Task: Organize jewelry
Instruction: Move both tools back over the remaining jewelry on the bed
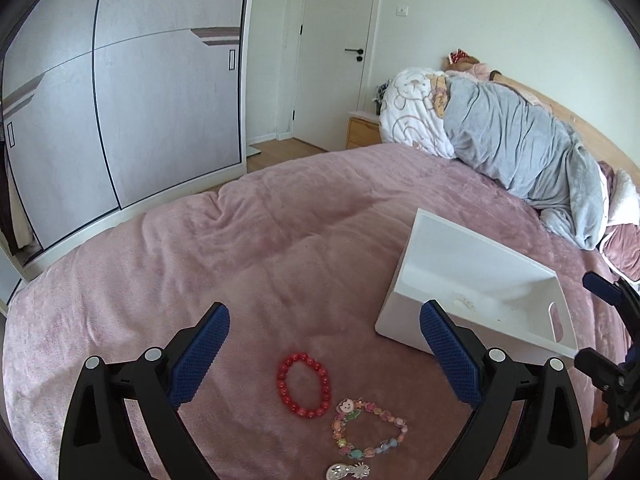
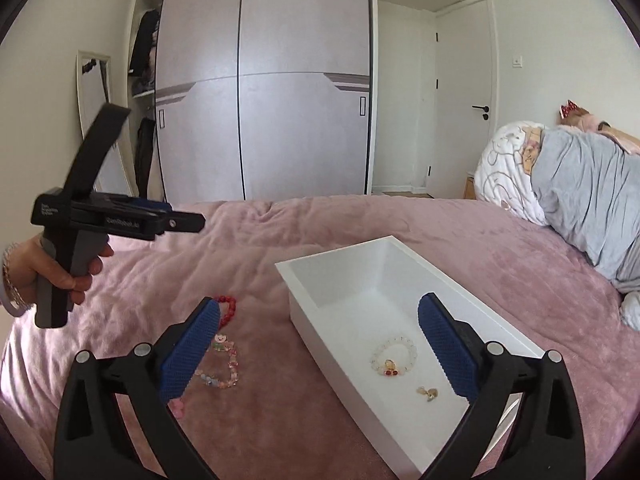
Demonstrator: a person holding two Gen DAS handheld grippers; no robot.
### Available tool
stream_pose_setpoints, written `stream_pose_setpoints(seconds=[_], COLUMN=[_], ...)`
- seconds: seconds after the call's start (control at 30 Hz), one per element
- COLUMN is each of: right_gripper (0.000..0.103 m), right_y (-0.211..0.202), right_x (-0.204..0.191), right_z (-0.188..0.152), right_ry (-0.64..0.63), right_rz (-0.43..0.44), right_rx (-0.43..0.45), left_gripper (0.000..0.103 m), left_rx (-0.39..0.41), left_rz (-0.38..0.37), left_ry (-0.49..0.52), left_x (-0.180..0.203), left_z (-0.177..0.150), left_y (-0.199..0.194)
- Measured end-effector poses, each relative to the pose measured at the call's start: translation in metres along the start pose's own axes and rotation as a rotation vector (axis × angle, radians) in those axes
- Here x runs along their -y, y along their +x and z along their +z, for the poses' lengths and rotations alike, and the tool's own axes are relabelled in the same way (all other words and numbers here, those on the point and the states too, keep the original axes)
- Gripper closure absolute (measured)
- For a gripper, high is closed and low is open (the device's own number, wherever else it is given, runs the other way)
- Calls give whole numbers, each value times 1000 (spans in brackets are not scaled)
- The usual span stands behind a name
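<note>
Both the left gripper [image 1: 324,338] and right gripper [image 2: 319,330] gape empty above the plush pink bed [image 1: 280,240]; glossy red bead bracelet [image 1: 304,385] lies beside a smooth white rectangular box [image 2: 304,300].

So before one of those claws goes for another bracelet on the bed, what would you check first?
1. Left gripper open and empty: ok.
2. Right gripper open and empty: ok.
3. Red bracelet lying free on the blanket: ok.
4. Colourful charm bracelet apart from the red one: cannot tell, they lie very close.
5. White box upright with room inside: ok.
6. Pale bead bracelet already in the box: ok.
</note>
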State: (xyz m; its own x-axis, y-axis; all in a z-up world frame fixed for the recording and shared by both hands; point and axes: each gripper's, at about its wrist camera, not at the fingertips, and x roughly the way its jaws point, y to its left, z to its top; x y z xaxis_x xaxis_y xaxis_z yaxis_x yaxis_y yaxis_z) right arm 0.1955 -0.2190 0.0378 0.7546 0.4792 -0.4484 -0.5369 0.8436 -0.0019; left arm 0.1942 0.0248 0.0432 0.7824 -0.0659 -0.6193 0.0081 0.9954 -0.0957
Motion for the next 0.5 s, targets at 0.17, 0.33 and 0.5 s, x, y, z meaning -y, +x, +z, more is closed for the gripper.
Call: stream_pose_setpoints(seconds=[0.17, 0.33, 0.5], right_gripper=[5, 5, 11], right_y=[15, 37, 58], right_x=[-27, -50, -72], right_z=[-4, -17, -26], right_ry=[-33, -27, -19], right_rz=[17, 64, 68], right_rx=[-64, -150, -234], left_gripper=[6, 6, 6], left_rx=[50, 45, 5], left_rz=[72, 93, 75], left_ry=[96, 131, 100], left_x=[-9, -18, -29], left_z=[-24, -62, -103], left_y=[-28, -41, -33])
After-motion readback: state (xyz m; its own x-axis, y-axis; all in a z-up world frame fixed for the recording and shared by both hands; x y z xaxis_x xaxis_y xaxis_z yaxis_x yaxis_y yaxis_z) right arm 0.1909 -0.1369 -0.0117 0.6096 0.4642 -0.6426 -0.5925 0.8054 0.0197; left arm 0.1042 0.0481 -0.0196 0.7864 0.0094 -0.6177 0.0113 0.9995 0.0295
